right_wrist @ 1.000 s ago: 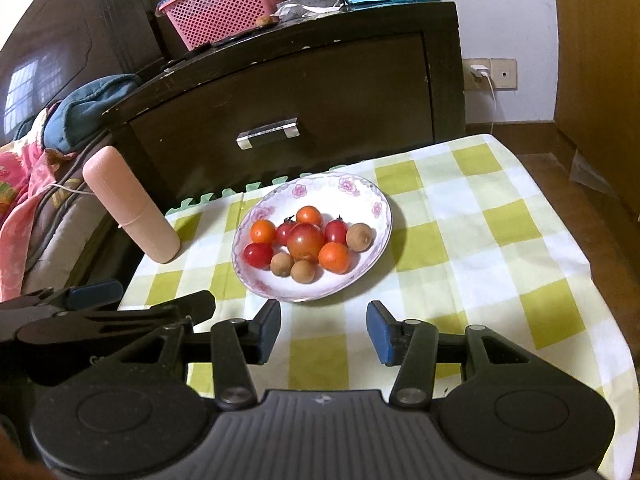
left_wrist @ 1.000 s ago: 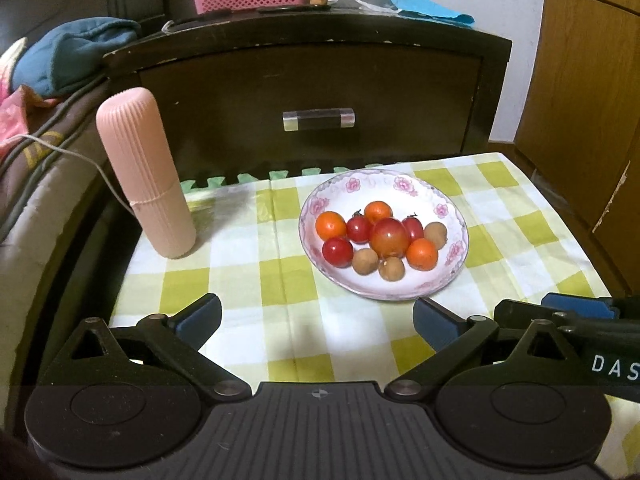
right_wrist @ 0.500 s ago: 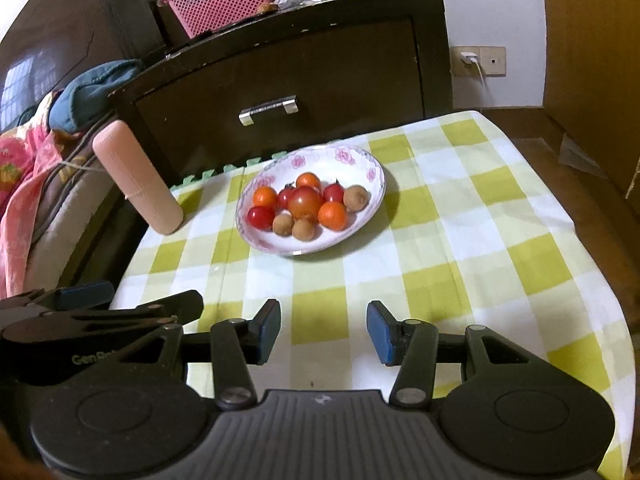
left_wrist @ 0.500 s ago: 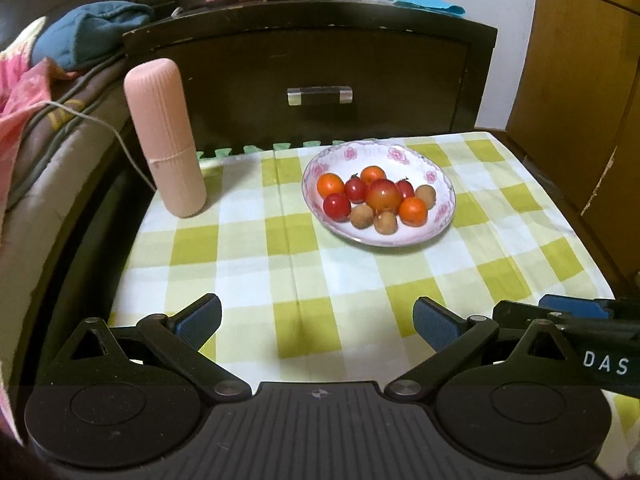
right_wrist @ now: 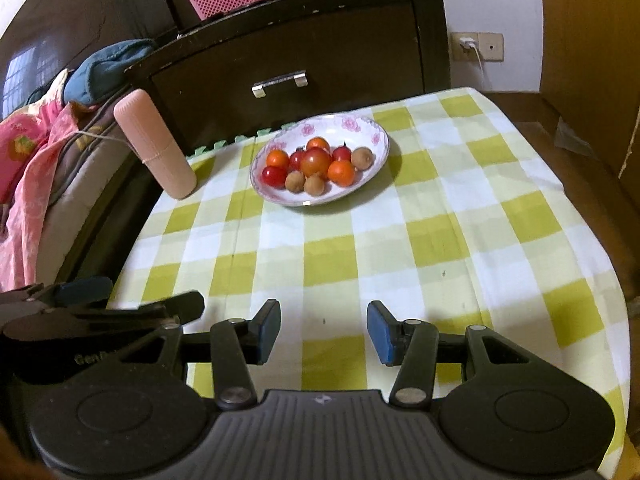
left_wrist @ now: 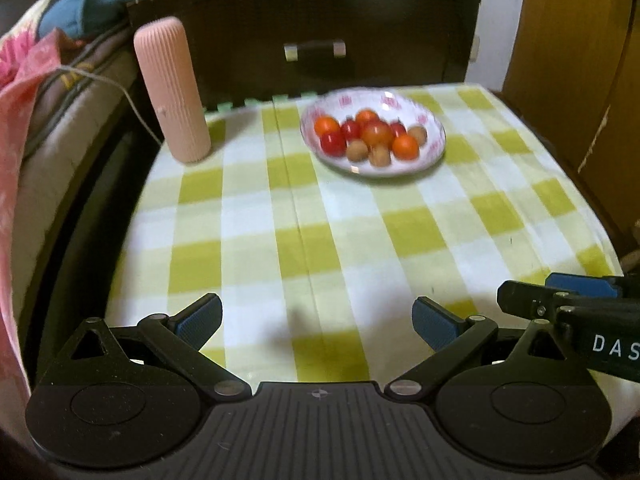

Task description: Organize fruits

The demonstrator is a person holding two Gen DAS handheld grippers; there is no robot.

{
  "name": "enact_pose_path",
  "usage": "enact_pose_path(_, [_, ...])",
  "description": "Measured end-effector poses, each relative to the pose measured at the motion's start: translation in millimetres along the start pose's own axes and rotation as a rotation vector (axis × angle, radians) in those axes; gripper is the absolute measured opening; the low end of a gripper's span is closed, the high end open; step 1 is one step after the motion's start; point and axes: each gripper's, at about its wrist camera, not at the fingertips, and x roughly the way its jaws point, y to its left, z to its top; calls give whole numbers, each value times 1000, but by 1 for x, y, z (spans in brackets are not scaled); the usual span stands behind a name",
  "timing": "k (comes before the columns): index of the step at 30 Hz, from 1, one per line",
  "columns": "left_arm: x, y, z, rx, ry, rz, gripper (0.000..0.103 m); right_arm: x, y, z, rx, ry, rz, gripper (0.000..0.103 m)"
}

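A green-and-white checked tablecloth (right_wrist: 440, 216) covers a low table before a dark drawer cabinet (right_wrist: 304, 52). One flowered bowl (right_wrist: 362, 130) at its far side holds nine fruits: six red or orange tomatoes (right_wrist: 316, 161) and three brown round ones (right_wrist: 295, 181). One pink ribbed cylinder (right_wrist: 154, 144) stands left of the bowl. The left gripper (left_wrist: 318, 320) and right gripper (right_wrist: 323, 330) hang well short of the bowl, jaws apart, holding nothing.

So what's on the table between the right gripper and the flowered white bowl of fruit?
Nothing but bare green-and-white checked tablecloth lies between the right gripper and the flowered white bowl, shown clearly in the right wrist view.
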Motion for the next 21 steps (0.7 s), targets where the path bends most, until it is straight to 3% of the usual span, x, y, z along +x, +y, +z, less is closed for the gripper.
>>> enact_pose_path(6, [-5, -8, -4, 41, -6, 41, 101, -2, -1, -14, 3, 46, -7, 46])
enact_pose_path(11, [-5, -6, -5, 20, 3, 12, 99, -5, -2, -18, 10, 52, -7, 46])
enact_pose_path(21, [-4, -9, -5, 36, 7, 29, 98, -5, -3, -20, 17, 60, -6, 46])
